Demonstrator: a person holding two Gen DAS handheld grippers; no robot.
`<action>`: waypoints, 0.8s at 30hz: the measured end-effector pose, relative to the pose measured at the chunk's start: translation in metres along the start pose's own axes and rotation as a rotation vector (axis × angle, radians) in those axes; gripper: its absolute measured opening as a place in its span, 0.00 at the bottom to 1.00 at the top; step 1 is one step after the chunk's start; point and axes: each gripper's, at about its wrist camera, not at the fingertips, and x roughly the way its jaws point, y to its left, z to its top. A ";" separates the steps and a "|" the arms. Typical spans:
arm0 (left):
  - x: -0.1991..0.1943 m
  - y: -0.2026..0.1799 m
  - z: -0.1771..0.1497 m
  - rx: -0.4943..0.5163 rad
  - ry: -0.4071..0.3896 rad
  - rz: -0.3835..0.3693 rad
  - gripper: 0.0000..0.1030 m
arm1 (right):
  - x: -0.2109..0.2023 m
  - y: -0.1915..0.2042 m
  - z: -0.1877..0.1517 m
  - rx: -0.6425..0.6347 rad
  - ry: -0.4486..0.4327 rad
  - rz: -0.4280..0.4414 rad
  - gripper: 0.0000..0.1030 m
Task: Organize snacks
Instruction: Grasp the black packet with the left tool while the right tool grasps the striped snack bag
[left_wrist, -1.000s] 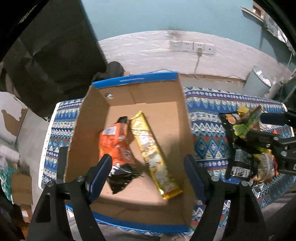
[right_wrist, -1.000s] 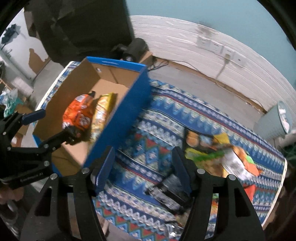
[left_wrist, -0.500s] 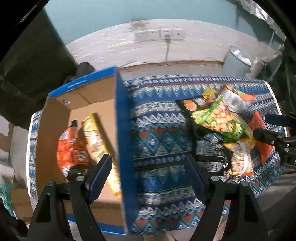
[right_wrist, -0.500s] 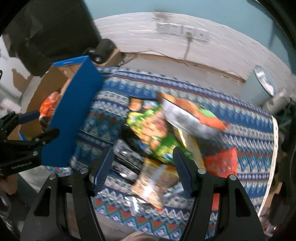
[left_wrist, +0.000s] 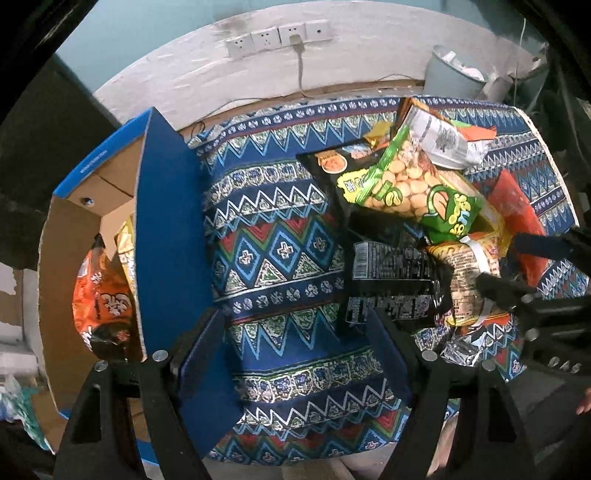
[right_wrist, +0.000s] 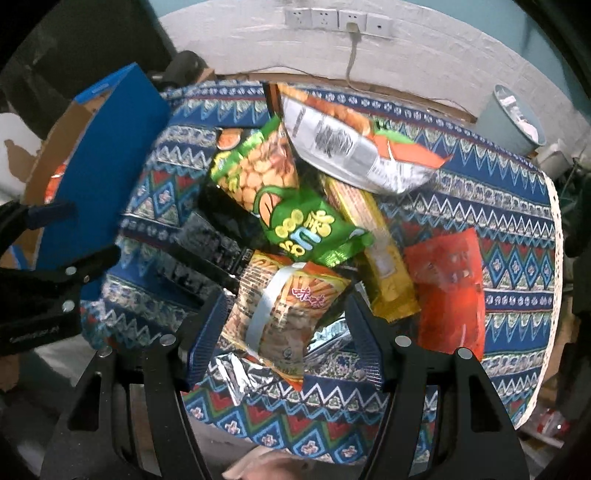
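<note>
A pile of snack bags lies on the patterned tablecloth (left_wrist: 273, 254): a green peanut bag (right_wrist: 280, 199), a silver-backed orange bag (right_wrist: 343, 147), a yellow pack (right_wrist: 380, 262), a red bag (right_wrist: 450, 284), a black bag (left_wrist: 391, 284) and an orange stick-snack bag (right_wrist: 284, 306). My right gripper (right_wrist: 286, 343) is open, its fingers either side of the stick-snack bag. My left gripper (left_wrist: 295, 350) is open and empty above bare cloth between the pile and the blue cardboard box (left_wrist: 162, 229). The box holds an orange bag (left_wrist: 99, 299) and a yellow pack (left_wrist: 125, 254).
The box stands at the table's left end. A grey bin (left_wrist: 450, 81) stands on the floor behind the table's right end. A white wall with sockets (right_wrist: 332, 18) and a hanging cable runs behind. The table's front edge is just under both grippers.
Both grippers have swung right, away from the box and over to the snack pile. The right gripper has come down around the stick-snack bag. Both stayed open.
</note>
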 end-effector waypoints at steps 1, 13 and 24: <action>0.002 0.000 0.000 -0.001 0.003 -0.001 0.78 | 0.005 0.001 -0.001 0.007 0.007 0.003 0.64; 0.023 -0.005 0.004 0.010 0.040 0.002 0.79 | 0.048 -0.004 -0.004 0.070 0.087 -0.002 0.64; 0.033 -0.032 0.015 0.019 0.074 -0.073 0.84 | 0.027 -0.033 -0.014 -0.003 0.071 -0.072 0.51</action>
